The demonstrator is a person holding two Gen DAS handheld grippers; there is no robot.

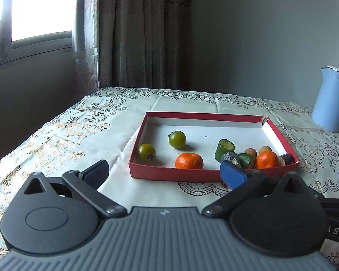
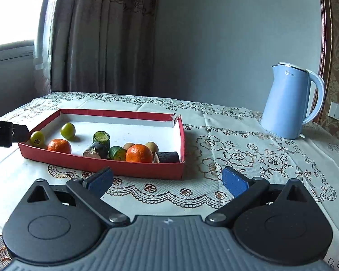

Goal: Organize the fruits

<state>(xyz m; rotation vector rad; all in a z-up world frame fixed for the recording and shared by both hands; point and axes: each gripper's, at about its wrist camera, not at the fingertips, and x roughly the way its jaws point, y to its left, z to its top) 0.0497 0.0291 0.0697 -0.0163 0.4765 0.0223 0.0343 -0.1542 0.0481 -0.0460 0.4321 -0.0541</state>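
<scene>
With every visible fruit already lying inside the red box [image 2: 101, 164], task judged close to finished, possibly complete. Two green tomatoes [image 1: 177, 139] at the box's left end, one orange [image 1: 189, 161] just beside them near the front wall. Second orange [image 2: 139, 153] packed in the right-hand cluster, touching green cut pieces [image 2: 101, 137], dark-skinned chunks [image 2: 168, 157] and two small tan round fruits [image 2: 151, 146]. No fruit seen loose on the tablecloth [image 2: 237, 158] in either view.

Left gripper [image 1: 165, 171]: jaws spread wide, nothing between them, held back short of the box's front wall. Right gripper [image 2: 167, 179]: jaws likewise spread, empty, low over the cloth beside the box's right front corner. Blue kettle [image 2: 289, 101] well apart, at right rear; not part of the job.

Remaining, if anything: grouping by kind. Oranges split between the two ends; right cluster mixed. Whether sorting within the box is wanted cannot be told.
</scene>
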